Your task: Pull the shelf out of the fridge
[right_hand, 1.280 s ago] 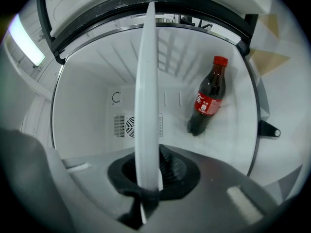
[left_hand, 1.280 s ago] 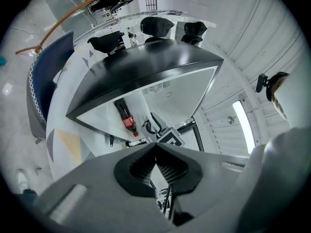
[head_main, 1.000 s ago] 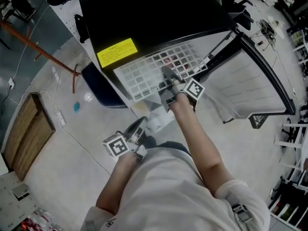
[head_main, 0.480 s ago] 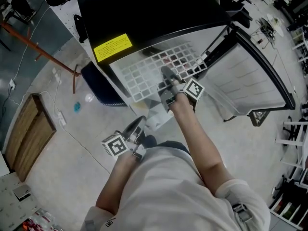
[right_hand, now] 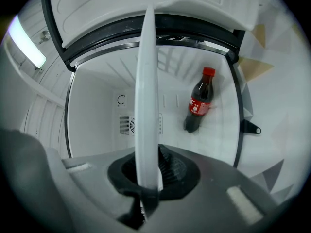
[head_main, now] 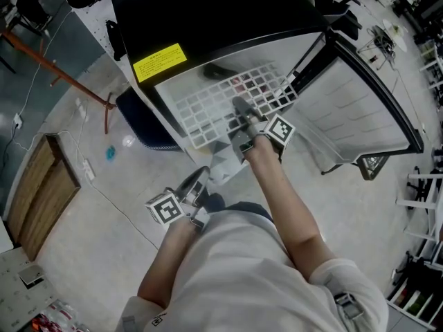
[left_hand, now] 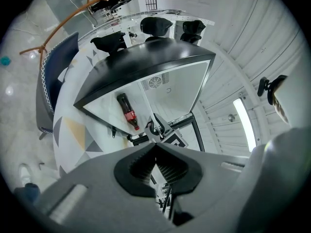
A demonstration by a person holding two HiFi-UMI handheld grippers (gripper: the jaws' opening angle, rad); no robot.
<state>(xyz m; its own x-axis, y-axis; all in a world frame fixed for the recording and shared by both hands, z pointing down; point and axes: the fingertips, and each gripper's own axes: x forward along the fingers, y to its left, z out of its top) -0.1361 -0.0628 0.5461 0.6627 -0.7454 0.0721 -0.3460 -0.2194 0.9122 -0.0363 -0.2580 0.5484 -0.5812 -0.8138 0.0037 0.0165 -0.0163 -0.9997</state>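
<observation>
Right gripper (head_main: 239, 113): I have its jaws closed tight on the front edge of the shelf (head_main: 208, 106). In the right gripper view the shelf (right_hand: 146, 81) runs edge-on as a white strip straight out from between the pads of the gripper (right_hand: 148, 174), which press on it from both sides.

Shelf position: the white grid shelf projects out of the open front of the fridge (head_main: 208, 12), with its rear part under the black top and its front part over the floor (head_main: 104, 206) toward me. It is level with the opening, not clear of the cabinet.

Fridge: the door (head_main: 367, 102) stands wide open on my right. A yellow label (head_main: 160, 61) sits on the black top near the front edge. Inside the white compartment (right_hand: 97, 106) a cola bottle (right_hand: 198, 101) with a red cap is to one side of the shelf, apart from it. I cannot tell whether it stands or lies.

Left gripper (head_main: 194, 184): I hold it low, near my body and well apart from the shelf. In the left gripper view its jaws (left_hand: 156, 152) meet at the tips with nothing between them. It faces the fridge (left_hand: 146, 62), and the bottle (left_hand: 128, 111) shows in the compartment.
</observation>
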